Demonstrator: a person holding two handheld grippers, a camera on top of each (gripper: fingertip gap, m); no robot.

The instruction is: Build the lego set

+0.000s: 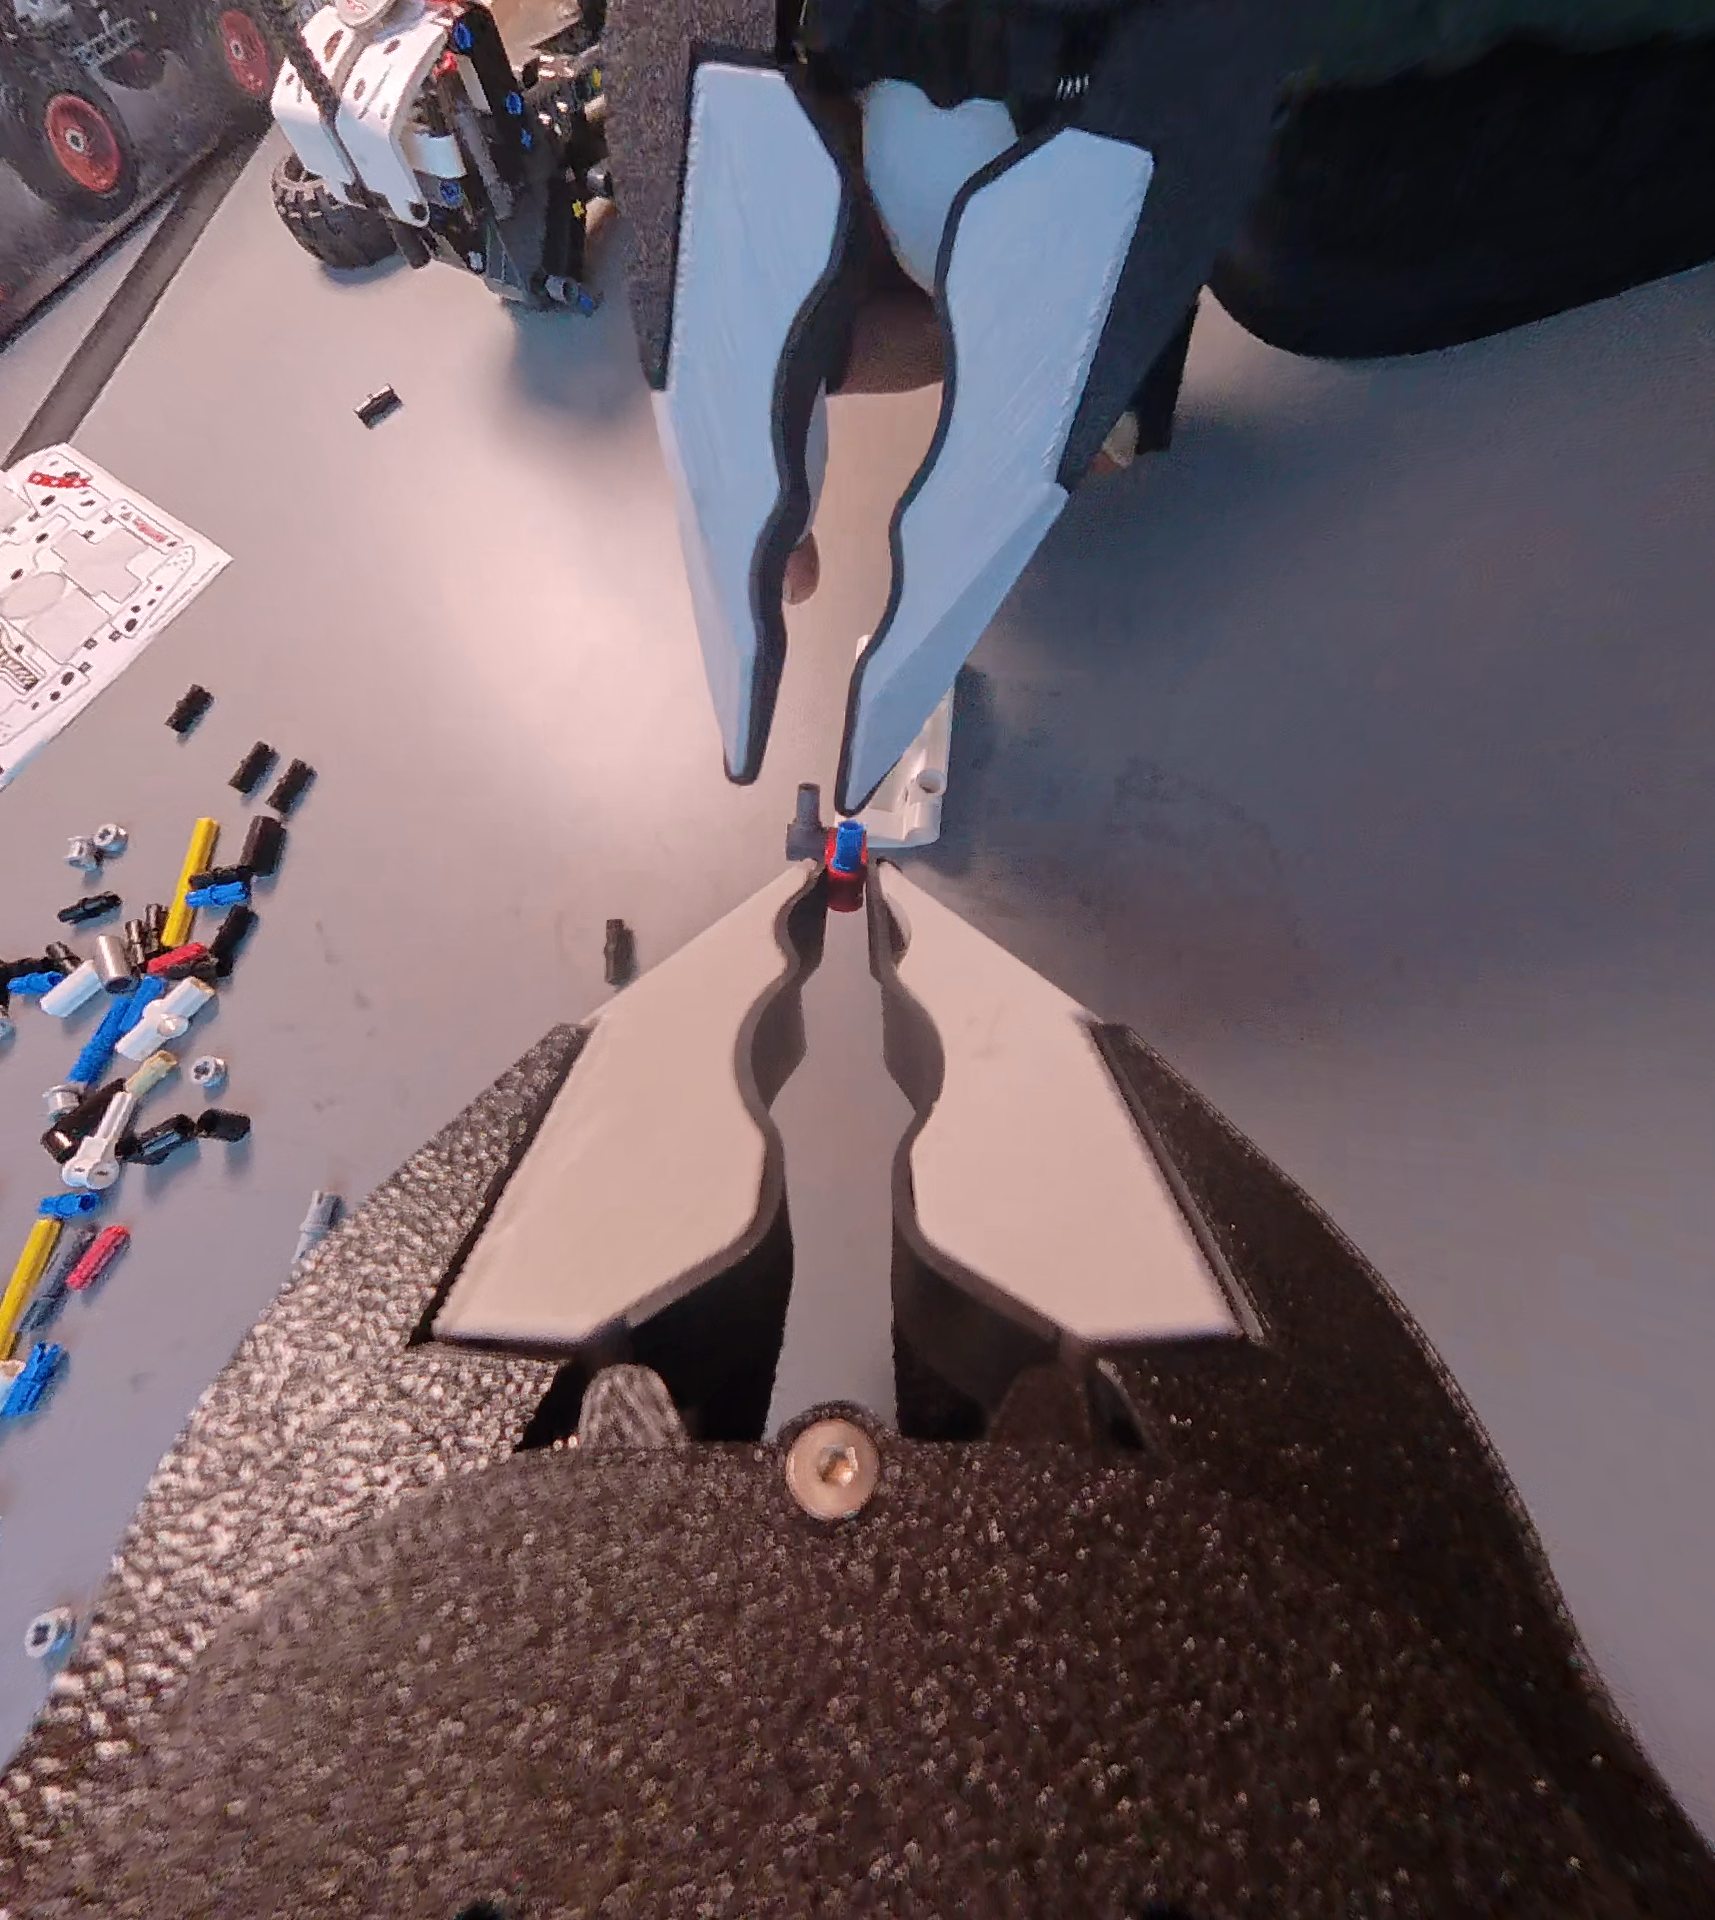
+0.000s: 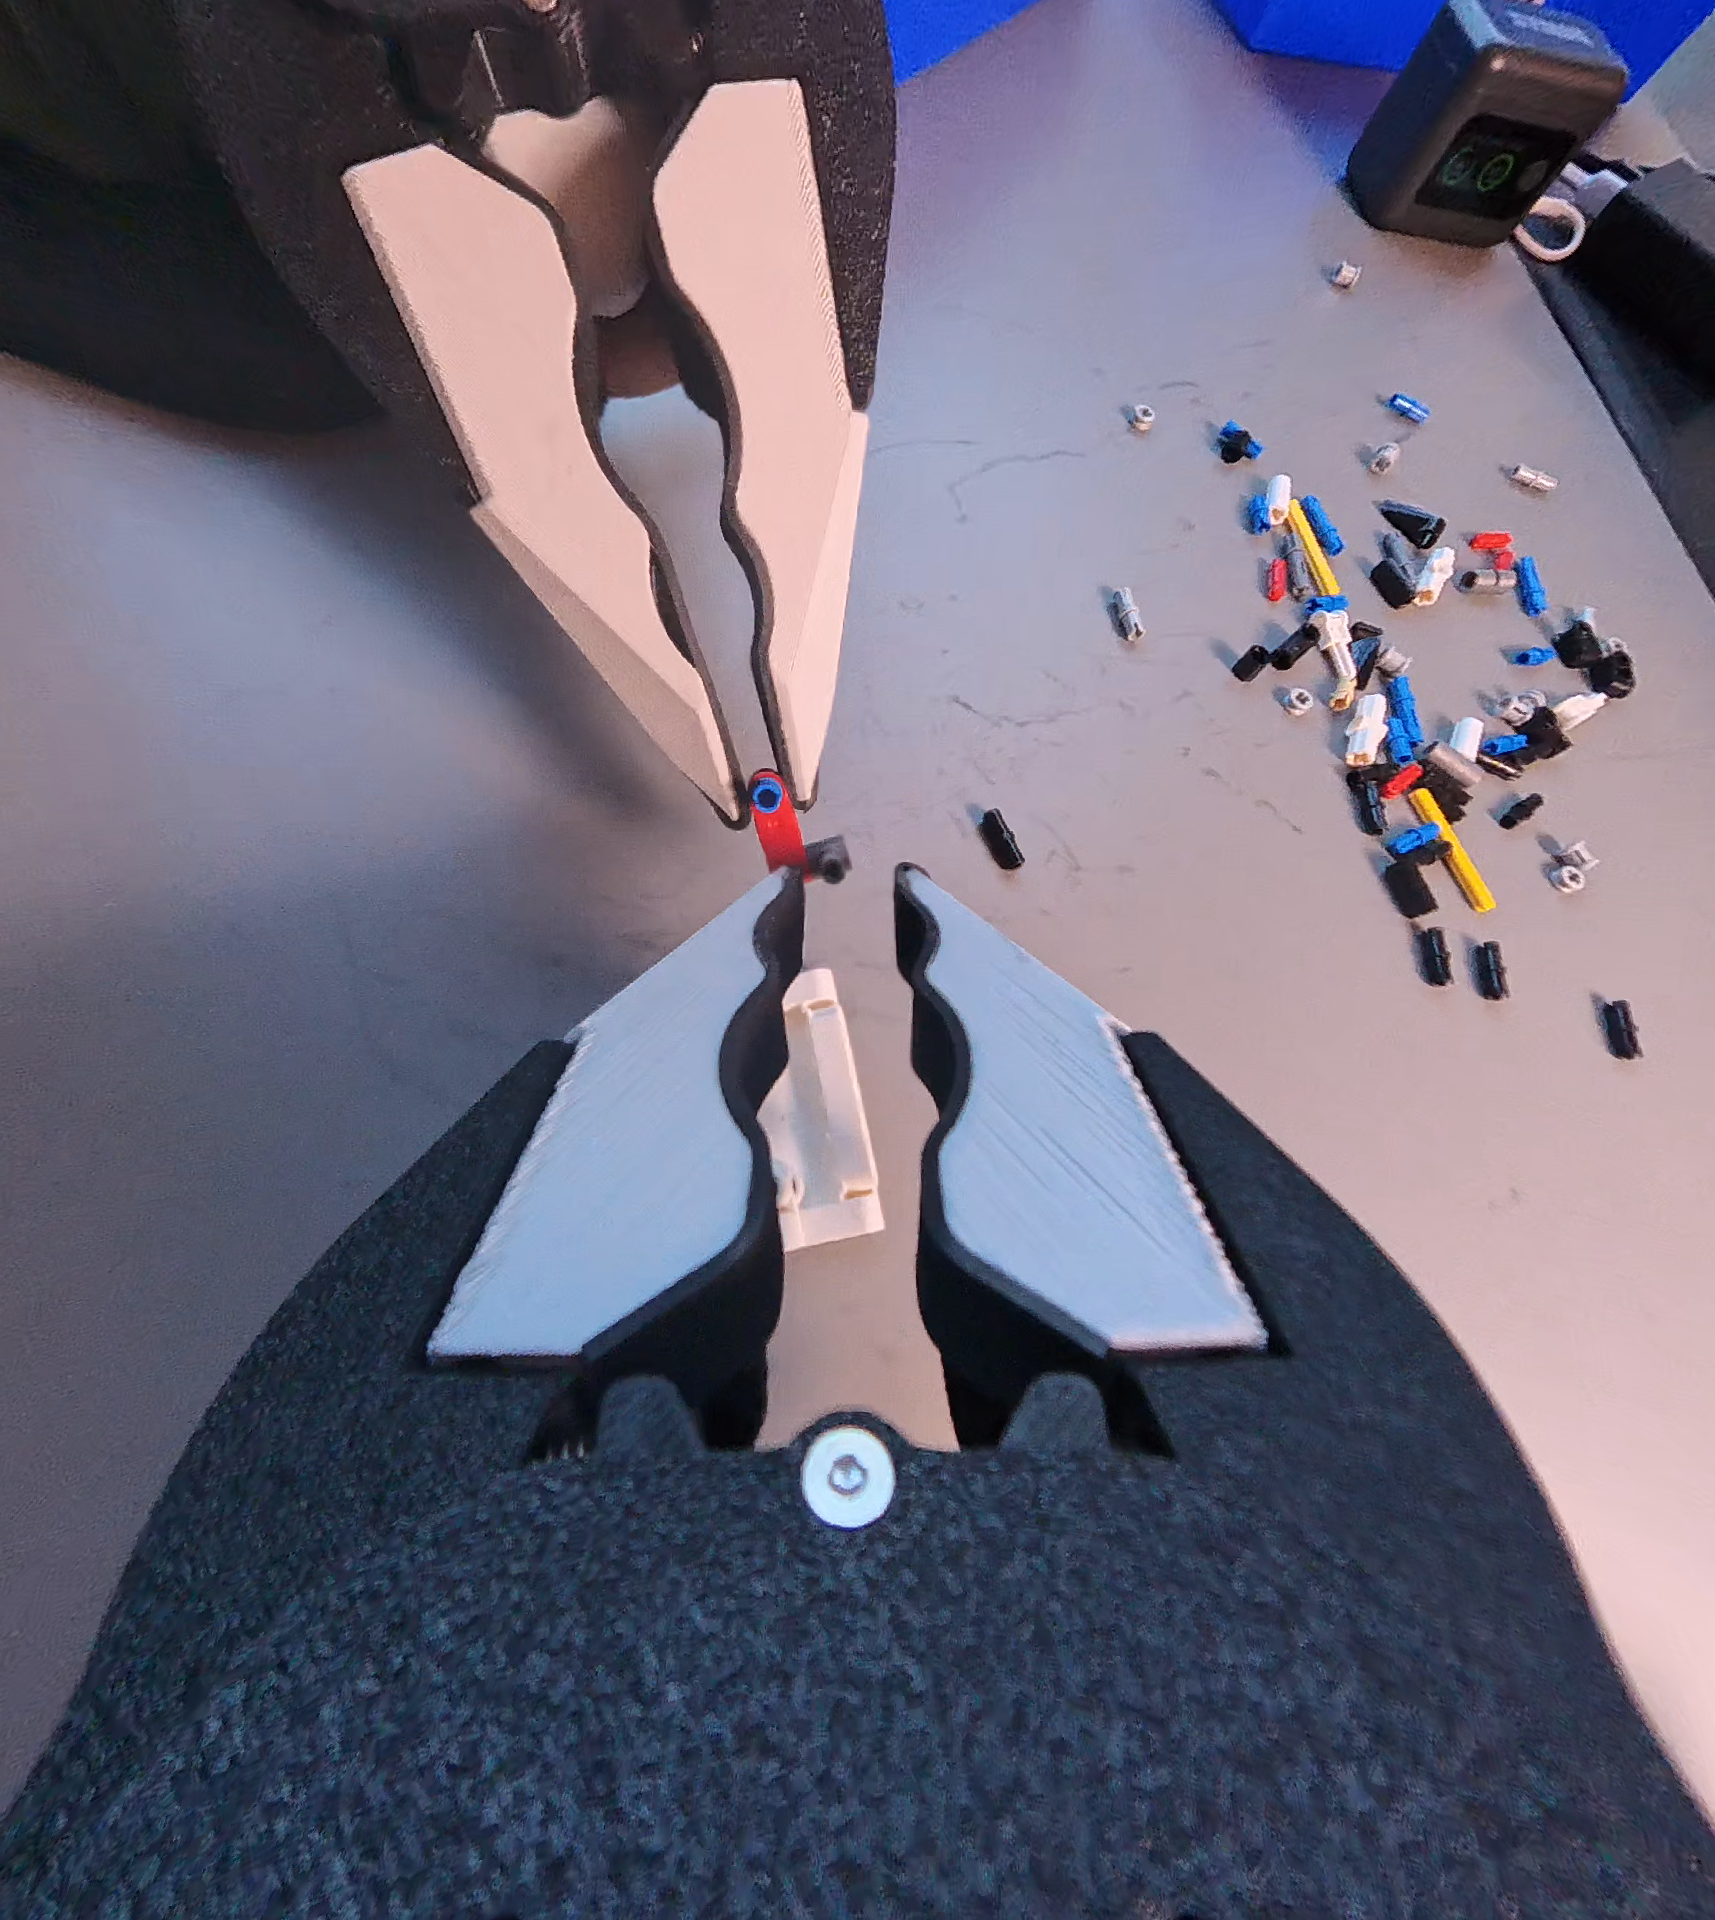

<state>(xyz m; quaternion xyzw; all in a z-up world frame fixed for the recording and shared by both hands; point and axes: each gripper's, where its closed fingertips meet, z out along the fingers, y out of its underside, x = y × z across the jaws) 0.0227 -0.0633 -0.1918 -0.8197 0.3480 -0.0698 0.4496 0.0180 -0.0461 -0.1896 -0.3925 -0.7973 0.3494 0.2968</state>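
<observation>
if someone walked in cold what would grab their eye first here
First, the two grippers meeting tip to tip mid-table: the left gripper pinches a small red piece with a blue pin, while the right gripper is open just beside it. Next, the colourful scatter of loose pieces and the half-built white truck behind.

Loose pieces (image 2: 1424, 665) crowd one side of the table (image 2: 209, 727); the other side lies bare

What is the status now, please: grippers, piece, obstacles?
Left gripper shut on red piece with blue pin. Right gripper open, facing it, tips apart. White panel on table under right gripper.
</observation>
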